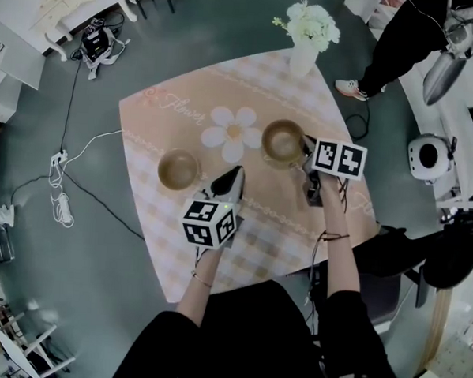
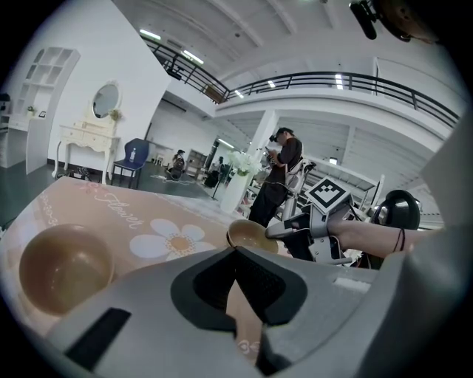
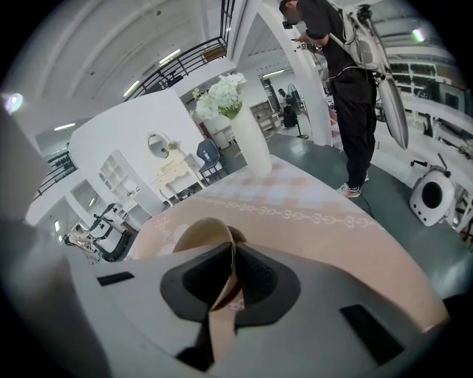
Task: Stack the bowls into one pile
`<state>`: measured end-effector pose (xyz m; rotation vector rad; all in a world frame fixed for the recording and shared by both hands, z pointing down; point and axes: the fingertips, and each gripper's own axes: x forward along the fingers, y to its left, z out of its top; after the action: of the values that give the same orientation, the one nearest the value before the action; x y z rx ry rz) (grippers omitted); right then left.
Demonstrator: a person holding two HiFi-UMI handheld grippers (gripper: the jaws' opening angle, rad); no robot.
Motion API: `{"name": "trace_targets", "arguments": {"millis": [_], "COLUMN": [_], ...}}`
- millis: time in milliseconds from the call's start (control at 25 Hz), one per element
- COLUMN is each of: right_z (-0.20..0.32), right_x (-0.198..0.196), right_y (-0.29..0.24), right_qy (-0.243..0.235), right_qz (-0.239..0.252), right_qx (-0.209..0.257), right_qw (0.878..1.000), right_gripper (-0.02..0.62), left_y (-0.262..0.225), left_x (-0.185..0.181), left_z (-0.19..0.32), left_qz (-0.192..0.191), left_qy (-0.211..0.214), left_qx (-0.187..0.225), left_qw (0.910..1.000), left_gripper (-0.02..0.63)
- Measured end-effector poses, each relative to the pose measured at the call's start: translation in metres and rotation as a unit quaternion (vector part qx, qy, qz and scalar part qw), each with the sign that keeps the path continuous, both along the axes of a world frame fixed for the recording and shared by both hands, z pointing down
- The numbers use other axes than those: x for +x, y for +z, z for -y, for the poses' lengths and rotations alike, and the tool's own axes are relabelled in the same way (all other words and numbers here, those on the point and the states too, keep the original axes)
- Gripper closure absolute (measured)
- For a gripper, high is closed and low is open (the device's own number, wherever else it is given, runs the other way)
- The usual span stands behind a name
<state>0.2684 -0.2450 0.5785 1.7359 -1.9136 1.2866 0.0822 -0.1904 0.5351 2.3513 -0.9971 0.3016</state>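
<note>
Two tan bowls stand on the peach flowered tablecloth (image 1: 185, 110). The left bowl (image 1: 179, 169) (image 2: 65, 266) sits alone and upright. My left gripper (image 1: 237, 173) (image 2: 236, 249) hovers just right of it, jaws shut with nothing between them, pointing across the table. My right gripper (image 1: 305, 146) (image 3: 230, 251) is shut on the near right rim of the right bowl (image 1: 282, 141) (image 3: 198, 235). In the right gripper view the rim runs between the pads. From the left gripper view that bowl (image 2: 250, 235) shows with the right gripper's fingers (image 2: 290, 227) at its edge.
A white vase of white flowers (image 1: 306, 39) (image 3: 250, 140) stands at the table's far edge. A person in black (image 1: 404, 43) stands beyond the far right corner. Cables (image 1: 63, 185) trail over the floor at left, and white equipment (image 1: 429, 156) lines the right side.
</note>
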Motion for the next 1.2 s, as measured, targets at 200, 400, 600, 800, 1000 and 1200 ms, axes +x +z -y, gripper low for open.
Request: {"name": "trace_targets", "arguments": {"millis": [200, 400, 600, 800, 1000, 1200], "right_z": [0.000, 0.002, 0.001, 0.000, -0.002, -0.002], "right_x": [0.001, -0.003, 0.004, 0.008, 0.003, -0.005], "right_y": [0.000, -0.003, -0.006, -0.001, 0.019, 0.029], "right_qy": [-0.005, -0.028, -0.016, -0.009, 0.004, 0.006], "right_qz": [-0.018, -0.037, -0.044, -0.044, -0.008, 0.012], "right_qx": [0.007, 0.023, 0.042, 0.041, 0.009, -0.005], "right_qw": [1.000, 0.999, 0.998, 0.998, 1.000, 1.000], "right_gripper": [0.582, 0.571, 0.528, 0.476, 0.439, 0.440], "left_y": [0.000, 0.000, -0.001, 0.001, 0.004, 0.007], "left_x": [0.000, 0.001, 0.004, 0.006, 0.009, 0.009], "left_z": [-0.002, -0.002, -0.003, -0.005, -0.006, -0.007], "left_qz": [0.000, -0.002, -0.004, -0.003, -0.003, -0.001], "left_qy": [0.000, 0.000, 0.002, 0.004, 0.007, 0.006], "left_qx": [-0.001, -0.001, -0.002, -0.006, -0.009, -0.014], "left_qw": [1.0000, 1.0000, 1.0000, 1.0000, 0.9999, 0.9999], "left_gripper": [0.609, 0.609, 0.609, 0.609, 0.609, 0.609]}}
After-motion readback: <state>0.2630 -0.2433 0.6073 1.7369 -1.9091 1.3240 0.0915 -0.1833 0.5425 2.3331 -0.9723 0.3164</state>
